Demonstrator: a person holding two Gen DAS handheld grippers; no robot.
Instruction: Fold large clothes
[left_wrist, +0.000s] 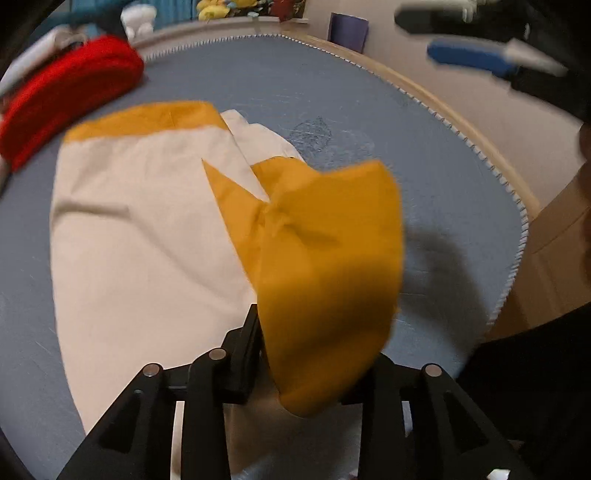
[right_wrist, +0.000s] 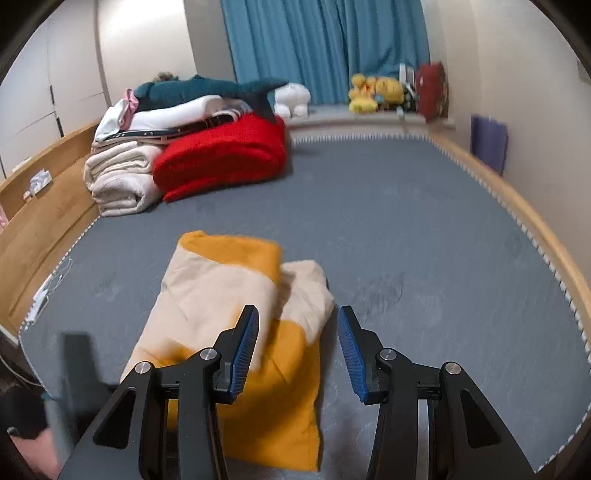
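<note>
A cream and mustard-yellow garment (left_wrist: 147, 229) lies partly folded on the grey-blue bed (left_wrist: 424, 192). My left gripper (left_wrist: 295, 350) is shut on a yellow part of the garment (left_wrist: 332, 266) and holds it lifted above the cream body; the cloth hides its right finger. In the right wrist view the same garment (right_wrist: 221, 291) lies below and ahead. My right gripper (right_wrist: 298, 350) is open and empty above the garment's near right edge, blue pads (right_wrist: 245, 350) facing each other. The right gripper also shows at the top right of the left wrist view (left_wrist: 469, 40).
A folded red blanket (right_wrist: 225, 155) and a pile of white bedding (right_wrist: 122, 173) with a teal plush shark (right_wrist: 207, 90) sit at the bed's far left. The wooden bed frame (right_wrist: 535, 206) runs along the right. Yellow plush toys (right_wrist: 373, 92) line the window sill.
</note>
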